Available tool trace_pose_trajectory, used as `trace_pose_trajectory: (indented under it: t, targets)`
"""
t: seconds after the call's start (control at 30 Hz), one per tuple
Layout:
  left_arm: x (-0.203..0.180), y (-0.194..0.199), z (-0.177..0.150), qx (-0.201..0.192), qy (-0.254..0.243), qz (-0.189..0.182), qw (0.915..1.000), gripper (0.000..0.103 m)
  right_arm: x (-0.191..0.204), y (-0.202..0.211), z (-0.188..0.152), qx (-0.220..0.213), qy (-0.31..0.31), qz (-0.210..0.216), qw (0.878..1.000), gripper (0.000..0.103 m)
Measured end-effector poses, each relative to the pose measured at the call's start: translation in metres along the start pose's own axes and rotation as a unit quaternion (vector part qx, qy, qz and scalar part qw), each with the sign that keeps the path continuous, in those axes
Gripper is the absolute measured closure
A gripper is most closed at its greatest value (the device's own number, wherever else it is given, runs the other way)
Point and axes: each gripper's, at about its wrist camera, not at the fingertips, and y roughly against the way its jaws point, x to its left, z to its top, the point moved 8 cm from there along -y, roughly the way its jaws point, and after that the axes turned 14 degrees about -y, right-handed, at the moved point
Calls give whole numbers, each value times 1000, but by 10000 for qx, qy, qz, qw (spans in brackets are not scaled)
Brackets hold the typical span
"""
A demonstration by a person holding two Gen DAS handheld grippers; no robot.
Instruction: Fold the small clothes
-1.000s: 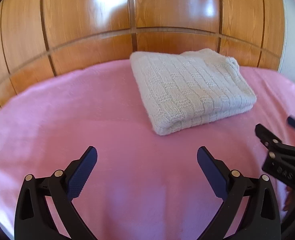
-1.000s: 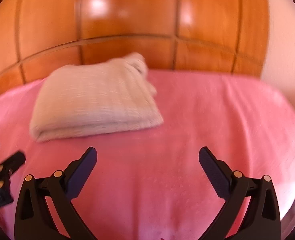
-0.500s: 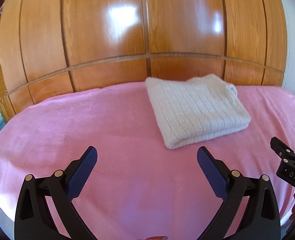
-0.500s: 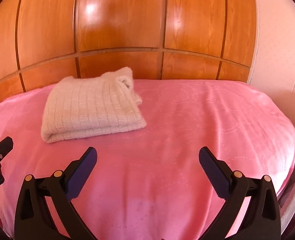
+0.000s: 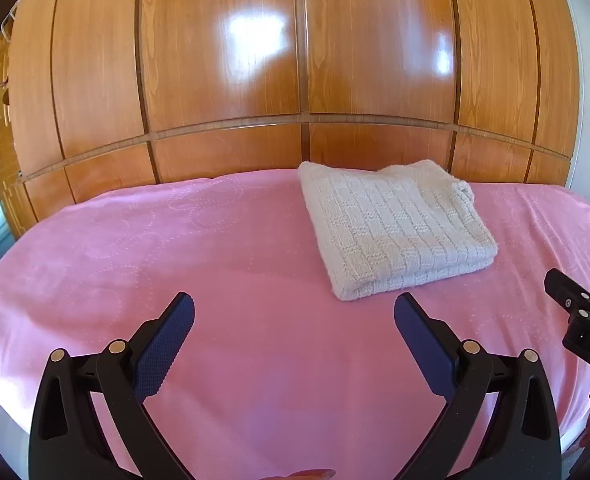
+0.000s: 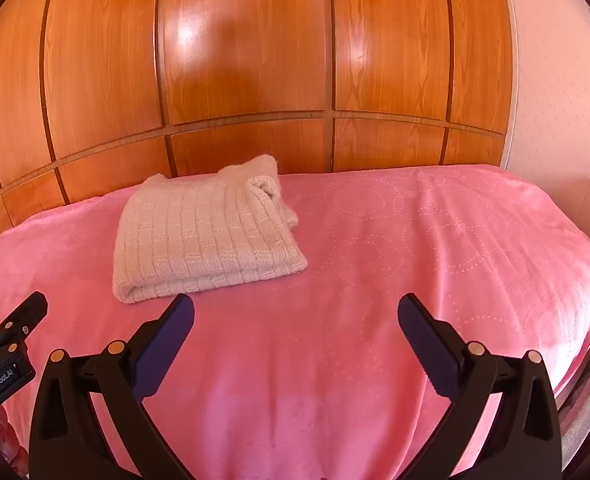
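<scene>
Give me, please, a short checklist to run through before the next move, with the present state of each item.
1. Left gripper open and holding nothing: ok.
2. Right gripper open and holding nothing: ok.
3. White knit garment folded into a compact stack: ok.
4. Garment resting fully on the pink blanket, away from its edges: ok.
5. Both grippers apart from the garment: ok.
6. More clothes waiting to be folded: cannot tell.
</scene>
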Motion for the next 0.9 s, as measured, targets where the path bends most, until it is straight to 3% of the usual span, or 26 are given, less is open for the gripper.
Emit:
trace_pose_trajectory:
  t: [0.9]
  targets:
    - [-11,3,-4,63,-23,-138,9999,4,-3,-2,-1,74,-33,4,10000,2]
